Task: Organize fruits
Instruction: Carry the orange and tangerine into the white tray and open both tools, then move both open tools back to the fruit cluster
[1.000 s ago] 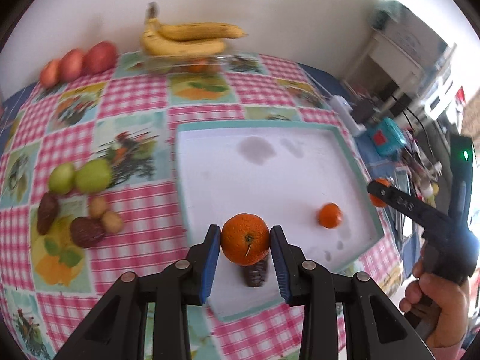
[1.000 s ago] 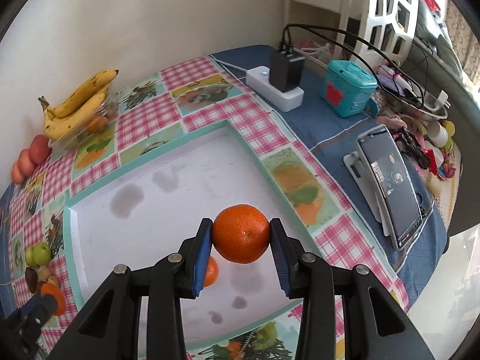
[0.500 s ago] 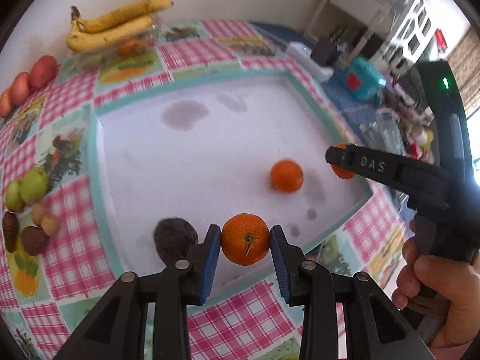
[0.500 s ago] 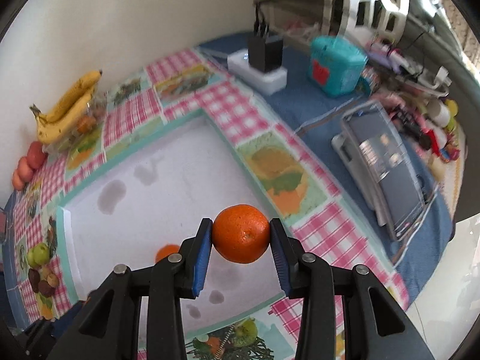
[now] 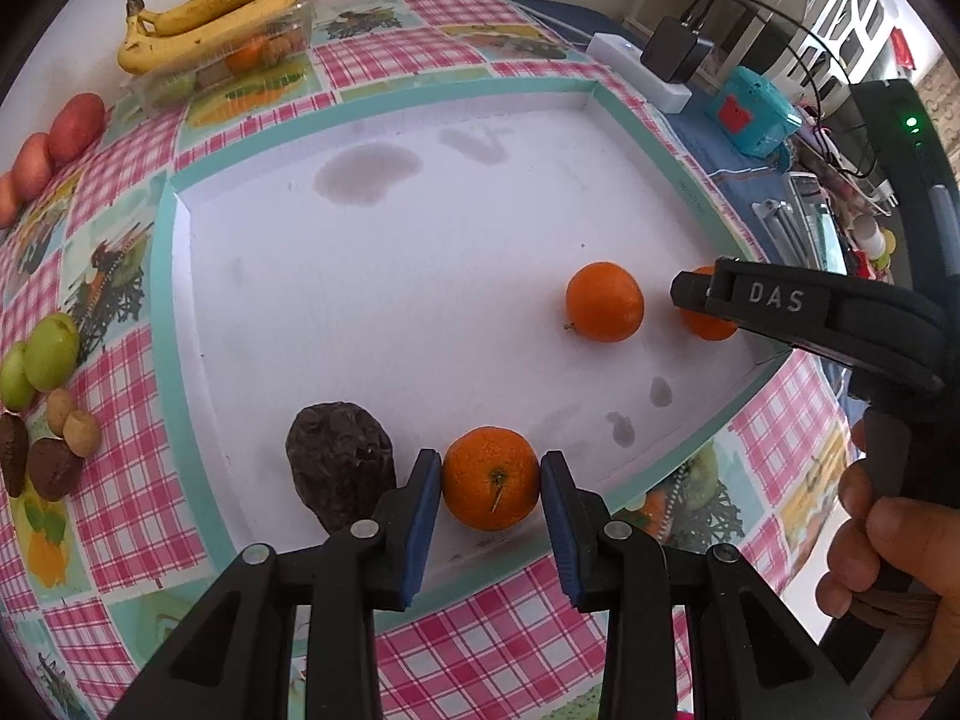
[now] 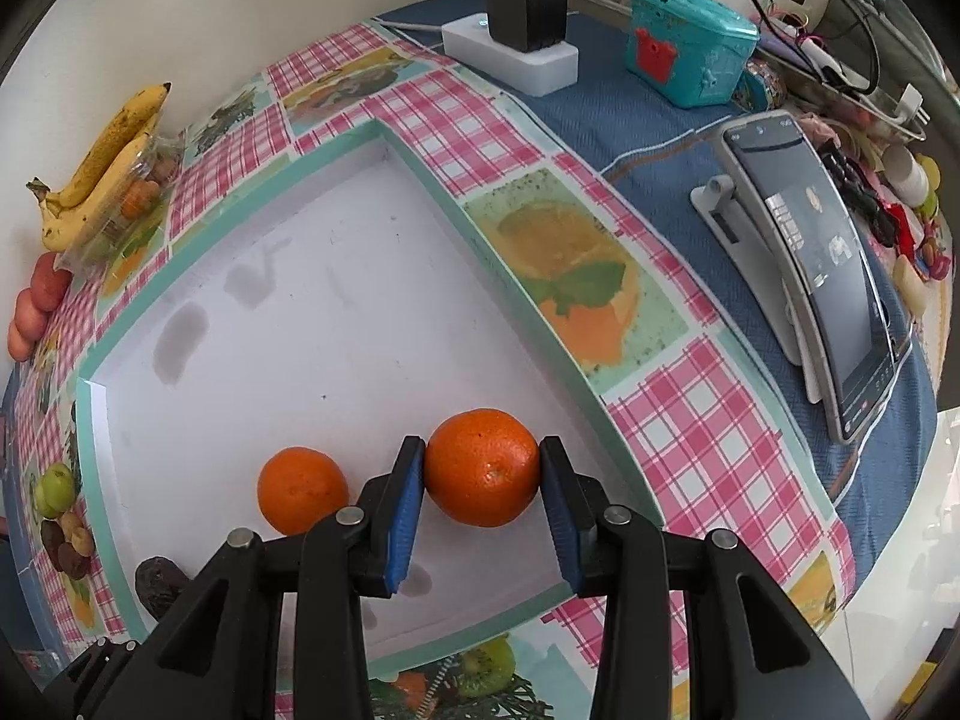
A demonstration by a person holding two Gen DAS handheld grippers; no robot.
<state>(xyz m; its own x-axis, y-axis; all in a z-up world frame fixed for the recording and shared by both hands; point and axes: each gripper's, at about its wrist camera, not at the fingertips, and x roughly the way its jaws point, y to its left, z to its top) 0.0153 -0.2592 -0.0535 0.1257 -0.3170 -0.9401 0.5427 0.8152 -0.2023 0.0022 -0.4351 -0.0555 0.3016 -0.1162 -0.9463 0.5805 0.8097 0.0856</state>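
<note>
Both jaws clamp round, dimpled orange tangerines (image 5: 491, 477) (image 6: 482, 467).

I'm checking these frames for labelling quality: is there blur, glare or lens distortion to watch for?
Left wrist view: sharp, strong fisheye bending of the white tray, dark vignette in the corners, soft daylight with faint shadows under the loose orange. Right wrist view: equally sharp and curved, the phone screen shows mild reflections, the bottom right corner is washed out.

Three oranges: one loose (image 5: 604, 301) on the white tray (image 5: 420, 252), two (image 5: 491, 477) (image 6: 482, 467) claw-held above it.
</note>
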